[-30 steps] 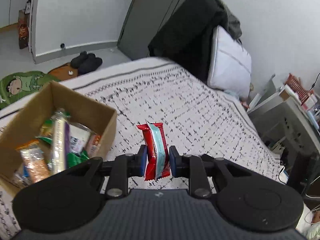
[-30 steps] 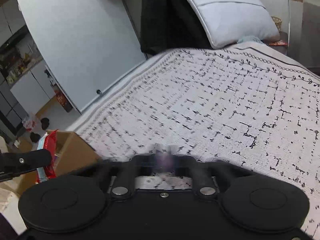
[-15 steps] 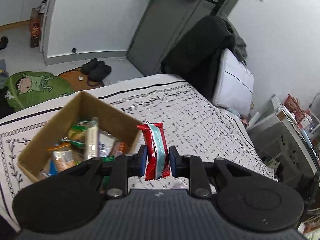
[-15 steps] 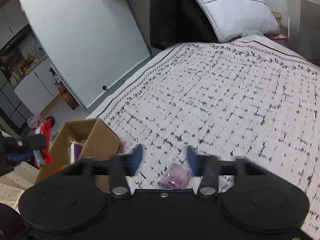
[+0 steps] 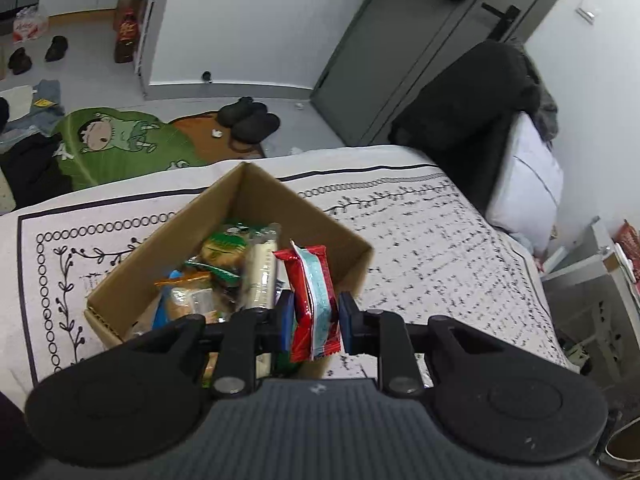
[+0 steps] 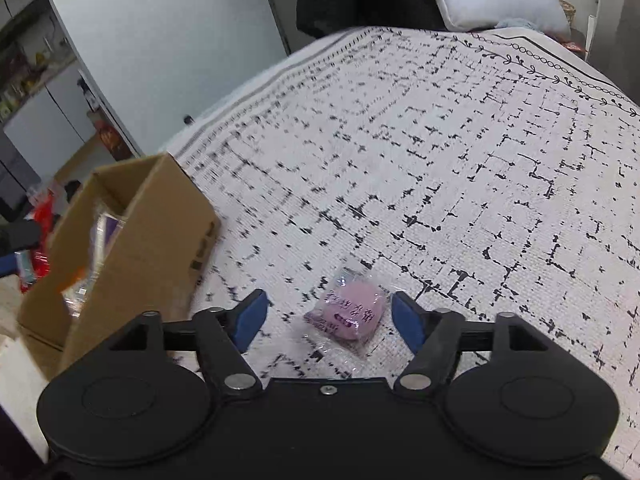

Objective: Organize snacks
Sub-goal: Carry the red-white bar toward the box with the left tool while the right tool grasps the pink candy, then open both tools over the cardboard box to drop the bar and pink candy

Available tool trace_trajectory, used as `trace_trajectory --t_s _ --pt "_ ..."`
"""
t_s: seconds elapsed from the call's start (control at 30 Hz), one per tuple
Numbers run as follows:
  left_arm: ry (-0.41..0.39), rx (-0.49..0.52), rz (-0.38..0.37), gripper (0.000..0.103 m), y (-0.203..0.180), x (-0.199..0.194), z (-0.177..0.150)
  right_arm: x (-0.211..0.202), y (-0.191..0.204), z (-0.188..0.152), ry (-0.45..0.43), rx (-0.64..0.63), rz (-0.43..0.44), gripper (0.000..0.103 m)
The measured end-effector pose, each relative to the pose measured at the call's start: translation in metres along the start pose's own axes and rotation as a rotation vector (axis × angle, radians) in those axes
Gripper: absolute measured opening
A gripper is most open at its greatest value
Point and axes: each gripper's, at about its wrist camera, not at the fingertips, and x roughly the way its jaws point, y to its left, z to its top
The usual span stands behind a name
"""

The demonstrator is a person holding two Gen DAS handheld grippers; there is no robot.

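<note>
Lying flat on the white black-flecked bedspread [image 6: 460,168], just beside the open brown cardboard box [image 6: 132,240] on its right-hand side, the small clear-wrapped round pink sweet [image 6: 352,312]. Sitting between and a little ahead of the blue pads of the right gripper [image 6: 330,318], nearer the right pad than the left, touching neither. Jaws just been opening, now spread well wider than the sweet, nothing pinched. Wrapper's long axis running on a slant, from the upper crimped end down toward the gripper body, so somewhat askew to the line between the pads. Judged need: a short drop straight down over it, with a small nudge rightward to centre, then a close across the round middle rather than the flimsy crimped ends.

Clamped nearly shut in the left gripper [image 5: 314,322], the flat red foil snack packet with a pale blue stripe [image 5: 312,300], standing upright on its edge, long axis pointing away from the gripper. Poised by the near right corner of the same box, already part-filled with assorted wrapped snacks [image 5: 224,268]. Likely next there: release into the box. Box farther from the pink sweet's hand than from the left one; right hand clearly the nearer for the sweet.
</note>
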Motion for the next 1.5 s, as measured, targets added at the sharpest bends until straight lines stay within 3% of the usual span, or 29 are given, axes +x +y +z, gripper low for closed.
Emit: trace_trajectory --t_s 0.1,0.13,0.17,0.2,0.27,0.67,0.83,0.9,1.5 --pt "0.005 -0.017 0.027 0.023 0.005 0.006 0.001 0.014 0.002 0.001 0.029 -0.017 -0.037 0.073" --pt "0.009 -0.024 0.04 0.023 0.008 0.008 0.001 0.019 0.001 0.0 0.04 -0.014 -0.041 0.068" --pt "0.012 -0.031 0.052 0.023 0.009 0.011 0.001 0.023 0.0 0.0 0.053 -0.01 -0.038 0.049" --pt "0.014 -0.039 0.063 0.023 0.012 0.013 0.001 0.026 -0.001 -0.001 0.064 -0.01 -0.039 0.041" --pt "0.017 -0.054 0.087 0.023 0.016 0.016 0.002 0.026 0.0 0.0 0.062 -0.026 -0.05 0.033" --pt "0.033 -0.124 0.165 0.023 0.035 0.019 0.003 -0.019 0.012 0.018 -0.025 0.007 0.012 0.031" --pt "0.021 -0.124 0.156 0.035 0.036 0.013 0.007 -0.044 0.035 0.03 -0.073 -0.011 0.073 0.031" --pt "0.019 -0.137 0.163 0.051 0.036 0.01 0.009 -0.052 0.044 0.035 -0.086 -0.02 0.091 0.031" --pt "-0.046 -0.233 0.112 0.058 0.06 -0.023 0.033 -0.064 0.123 0.046 -0.063 -0.083 0.226 0.031"
